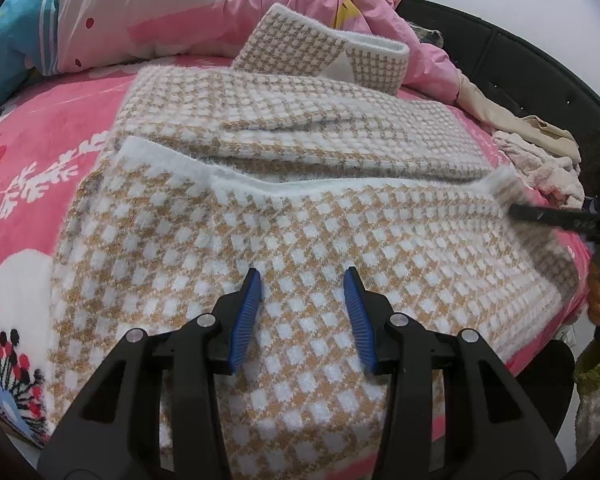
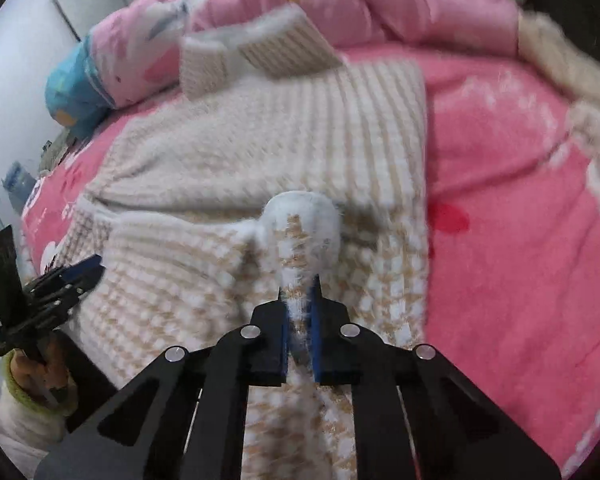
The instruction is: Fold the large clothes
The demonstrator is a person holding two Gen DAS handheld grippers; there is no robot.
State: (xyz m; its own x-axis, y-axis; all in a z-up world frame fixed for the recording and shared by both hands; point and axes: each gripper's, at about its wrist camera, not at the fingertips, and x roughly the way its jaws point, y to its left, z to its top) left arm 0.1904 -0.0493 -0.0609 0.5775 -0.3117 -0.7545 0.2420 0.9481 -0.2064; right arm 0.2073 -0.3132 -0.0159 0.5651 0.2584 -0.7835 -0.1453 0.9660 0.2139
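A large tan-and-white houndstooth sweater (image 1: pixel 300 216) lies partly folded on the pink bed, its lower part turned up over the body and both sleeves lying across it. My left gripper (image 1: pixel 302 276) is open and empty, hovering just above the near part of the sweater. In the right wrist view my right gripper (image 2: pixel 300 292) is shut on a bunched white-edged corner of the sweater (image 2: pixel 300 224) and holds it lifted. The right gripper also shows in the left wrist view (image 1: pixel 516 210) at the sweater's right edge. The left gripper shows in the right wrist view (image 2: pixel 88 264) at far left.
The pink floral bedsheet (image 1: pixel 40 152) covers the bed. A crumpled pink quilt (image 1: pixel 180 12) and a blue pillow (image 1: pixel 12 40) lie at the far side. Beige clothes (image 1: pixel 540 148) are piled at the right by the black headboard (image 1: pixel 500 48).
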